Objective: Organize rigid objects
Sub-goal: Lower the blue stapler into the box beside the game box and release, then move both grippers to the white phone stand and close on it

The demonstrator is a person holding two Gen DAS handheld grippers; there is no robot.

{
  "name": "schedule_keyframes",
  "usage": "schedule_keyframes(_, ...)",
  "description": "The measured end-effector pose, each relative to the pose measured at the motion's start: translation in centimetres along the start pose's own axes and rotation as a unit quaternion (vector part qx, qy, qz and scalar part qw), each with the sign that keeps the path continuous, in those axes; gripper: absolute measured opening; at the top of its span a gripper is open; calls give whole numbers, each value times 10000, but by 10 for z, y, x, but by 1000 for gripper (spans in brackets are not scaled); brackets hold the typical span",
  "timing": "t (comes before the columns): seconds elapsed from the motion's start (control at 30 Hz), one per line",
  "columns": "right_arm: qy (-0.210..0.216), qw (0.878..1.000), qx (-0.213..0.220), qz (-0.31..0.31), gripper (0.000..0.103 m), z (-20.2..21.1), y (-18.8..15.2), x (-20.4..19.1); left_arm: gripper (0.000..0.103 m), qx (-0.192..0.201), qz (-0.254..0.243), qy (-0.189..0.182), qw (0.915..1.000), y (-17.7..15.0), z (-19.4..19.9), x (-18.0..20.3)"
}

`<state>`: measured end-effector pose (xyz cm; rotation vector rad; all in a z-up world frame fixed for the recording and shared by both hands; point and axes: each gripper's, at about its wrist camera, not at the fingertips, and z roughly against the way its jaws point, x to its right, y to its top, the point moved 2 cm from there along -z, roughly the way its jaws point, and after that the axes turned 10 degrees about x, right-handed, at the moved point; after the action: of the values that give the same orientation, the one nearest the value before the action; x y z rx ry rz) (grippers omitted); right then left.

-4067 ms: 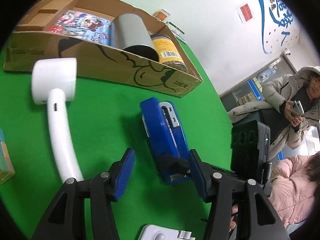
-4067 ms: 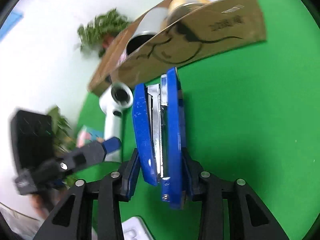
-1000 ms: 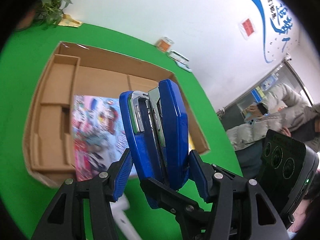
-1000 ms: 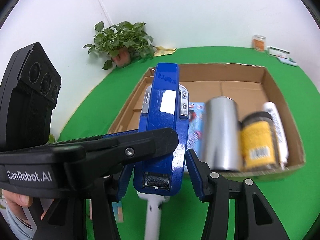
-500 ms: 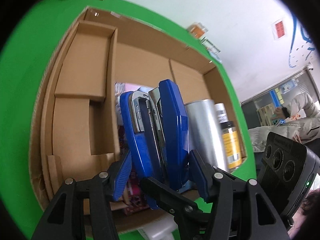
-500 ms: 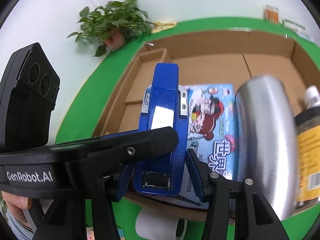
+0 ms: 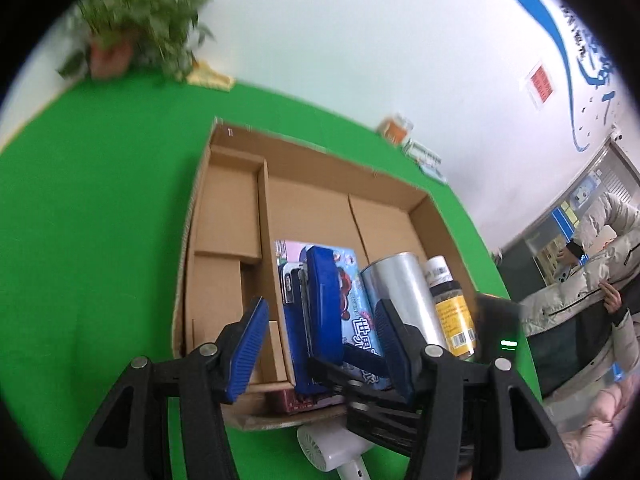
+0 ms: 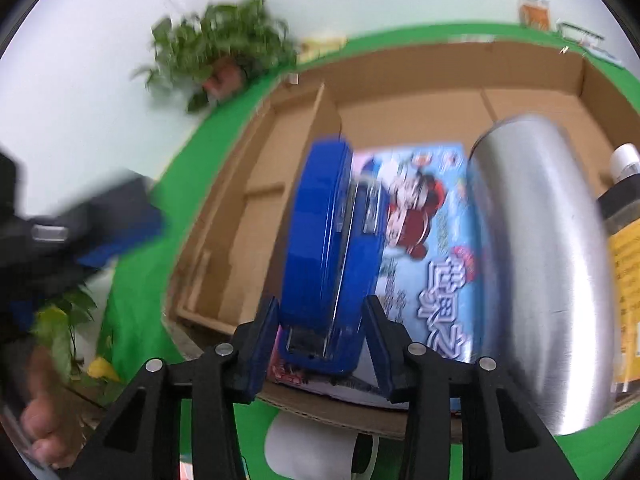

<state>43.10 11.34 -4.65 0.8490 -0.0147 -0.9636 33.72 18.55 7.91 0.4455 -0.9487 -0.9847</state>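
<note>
Left wrist view: the left tool (image 7: 320, 346) is standing released, its ribbed blue pads spread wide with only air between them, where half a second ago the stapler (image 7: 314, 316) was sitting between those pads. That stapler is now lying farther off, at lower centre of the frame, on its side upon the picture book (image 7: 354, 316) inside the cardboard box (image 7: 304, 208). Right wrist view: the right tool (image 8: 322, 344) is flanking the stapler's (image 8: 328, 264) hinge end at lower centre, its pads looking just clear of the body; motion blur is preventing any firm reading of clamping or release. The handover from left to right therefore appears finished, and the placing of the stapler in the box is judged nearly complete.

Materials and shapes:
- The stapler is showing glossy blue plastic shells, long and gently arched, with a bright metal channel between them.
- The book is presenting a flat, glossy printed cover.
- The steel cup (image 8: 548, 264), at right of the frame, is showing a brushed, reflective cylinder lying on its side beside the book.
- The jar (image 7: 452, 312) is carrying a yellow label.
- The box is showing matte brown corrugated walls and an inner divider.
- The hair dryer (image 7: 336, 450), smooth white plastic, is lying on the green tabletop (image 7: 92, 216) just outside the box's near wall.
</note>
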Motion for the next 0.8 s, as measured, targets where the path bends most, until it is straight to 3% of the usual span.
schedule_keyframes(0.13, 125, 9997, -6, 205, 43, -3, -1, -6, 54, 488, -449, 171, 9977, -8, 30, 22)
schedule_keyframes(0.23, 260, 9989, 51, 392, 42, 7, -4, -6, 60, 795, -730, 293, 9937, -14, 47, 43)
schedule_keyframes(0.27, 184, 9986, 200, 455, 47, 18, -4, -6, 64, 868, -772, 339, 9927, -17, 53, 47)
schedule_keyframes(0.3, 82, 9978, 398, 525, 66, 33, -6, -7, 76, 964, -750, 371, 9918, -22, 61, 51)
schedule_keyframes(0.33, 2, 9961, 645, 606, 74, 53, -9, -7, 82, 1060, -696, 390, 9912, -25, 68, 52)
schedule_keyframes(0.37, -74, 9931, 895, 751, 86, 73, -13, -8, 82, 1232, -655, 386, 9895, -31, 78, 54)
schedule_keyframes(0.4, -200, 9895, 1099, 916, 91, 89, -16, -9, 82, 1368, -679, 396, 9875, -36, 84, 56)
schedule_keyframes(0.5, -789, 9746, 1685, 1246, 98, 143, -40, -2, 83, 1750, -824, 822, 9777, -53, 105, 64)
schedule_keyframes(0.57, -882, 9709, 1865, 1214, 98, 170, -57, 7, 83, 1844, -948, 993, 9732, -63, 113, 70)
schedule_keyframes(0.67, -1077, 9651, 2100, 1134, 98, 203, -80, 17, 83, 1787, -906, 1068, 9739, -78, 117, 80)
schedule_keyframes(0.73, -1148, 9631, 2169, 1103, 98, 220, -95, 24, 82, 1745, -911, 892, 9764, -85, 118, 86)
schedule_keyframes(0.77, -1142, 9624, 2209, 1097, 95, 228, -102, 26, 76, 1667, -963, 787, 9781, -89, 117, 90)
schedule_keyframes(0.8, -1120, 9616, 2251, 1100, 77, 234, -107, 27, 22, 1522, -1042, 709, 9803, -93, 115, 94)
